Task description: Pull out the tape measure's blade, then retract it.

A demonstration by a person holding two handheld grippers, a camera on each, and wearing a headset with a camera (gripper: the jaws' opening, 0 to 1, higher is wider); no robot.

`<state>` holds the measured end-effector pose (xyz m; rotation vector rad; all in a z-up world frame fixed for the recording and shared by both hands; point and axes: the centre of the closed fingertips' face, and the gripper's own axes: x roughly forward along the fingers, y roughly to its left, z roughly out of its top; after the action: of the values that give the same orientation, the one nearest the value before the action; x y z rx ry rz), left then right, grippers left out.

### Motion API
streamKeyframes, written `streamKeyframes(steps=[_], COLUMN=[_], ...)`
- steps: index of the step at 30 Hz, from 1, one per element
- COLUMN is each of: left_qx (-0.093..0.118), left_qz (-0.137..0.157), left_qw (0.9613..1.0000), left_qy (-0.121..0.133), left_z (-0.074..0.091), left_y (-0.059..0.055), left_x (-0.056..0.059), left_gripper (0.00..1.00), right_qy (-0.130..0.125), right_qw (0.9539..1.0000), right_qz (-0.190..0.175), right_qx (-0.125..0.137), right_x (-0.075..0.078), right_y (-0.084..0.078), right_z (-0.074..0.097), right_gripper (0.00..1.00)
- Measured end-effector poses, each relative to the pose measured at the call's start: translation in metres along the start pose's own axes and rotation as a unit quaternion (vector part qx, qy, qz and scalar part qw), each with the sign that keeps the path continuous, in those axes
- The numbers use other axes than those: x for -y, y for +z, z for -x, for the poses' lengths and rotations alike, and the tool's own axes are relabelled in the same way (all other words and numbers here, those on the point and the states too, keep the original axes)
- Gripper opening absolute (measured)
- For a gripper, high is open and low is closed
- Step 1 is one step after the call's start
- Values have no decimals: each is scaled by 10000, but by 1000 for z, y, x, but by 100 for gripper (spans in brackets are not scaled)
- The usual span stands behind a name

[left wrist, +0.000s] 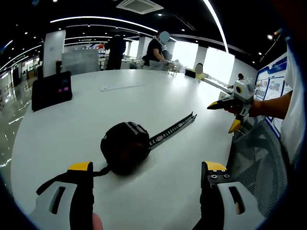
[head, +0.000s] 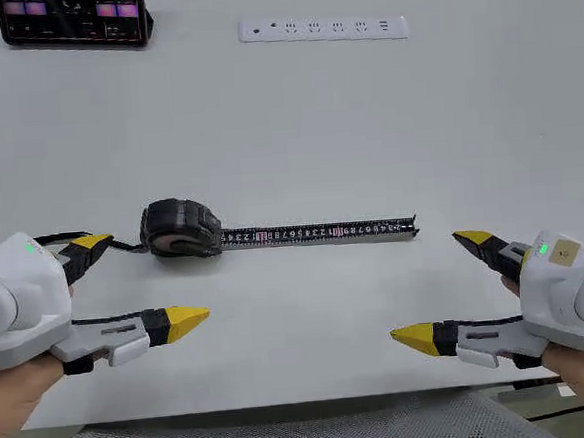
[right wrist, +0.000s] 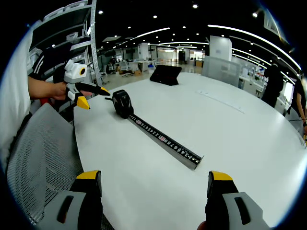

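Black tape measure case (head: 179,229) lies on white desk (head: 316,127), blade (head: 318,233) out, unheld. Left claw (head: 156,276) & right claw (head: 427,285) both agape, empty.
Left gripper view: case just ahead of jaws.
Right gripper view: hook end (right wrist: 194,160) nearby.
Likely risk: lock released w/o braking, so blade whips back & case skids.

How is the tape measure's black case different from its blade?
The case is chunky and rounded; the blade is thin, flat and long. The case is plain black; the blade carries printed numbers. Both lie on the white table.
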<state>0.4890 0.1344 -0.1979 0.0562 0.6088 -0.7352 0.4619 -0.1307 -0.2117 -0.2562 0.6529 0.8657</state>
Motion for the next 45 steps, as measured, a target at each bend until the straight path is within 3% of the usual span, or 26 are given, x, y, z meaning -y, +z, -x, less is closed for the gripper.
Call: streamKeyframes(steps=[12,15,25,45], left_qx=[110,248,363,387], left_qz=[235,489,820,924], left_qw=[9997,9985,9960,9950], left_qy=[13,-5,40,-14], left_z=[-12,-15,-21,-31], left_y=[6,9,11,13], left_x=[-3,-5,-10,-6], left_gripper=[90,90,89,88], right_qy=[-23,-32,-69,-73], right_qw=[10000,10000,10000,9999], right_qz=[7,17,-51,-76], right_qx=[13,5,38,46], right_x=[4,5,12,12], right_y=[2,3,3,2], right_z=[0,0,1,2], right_gripper=[90,90,90,89])
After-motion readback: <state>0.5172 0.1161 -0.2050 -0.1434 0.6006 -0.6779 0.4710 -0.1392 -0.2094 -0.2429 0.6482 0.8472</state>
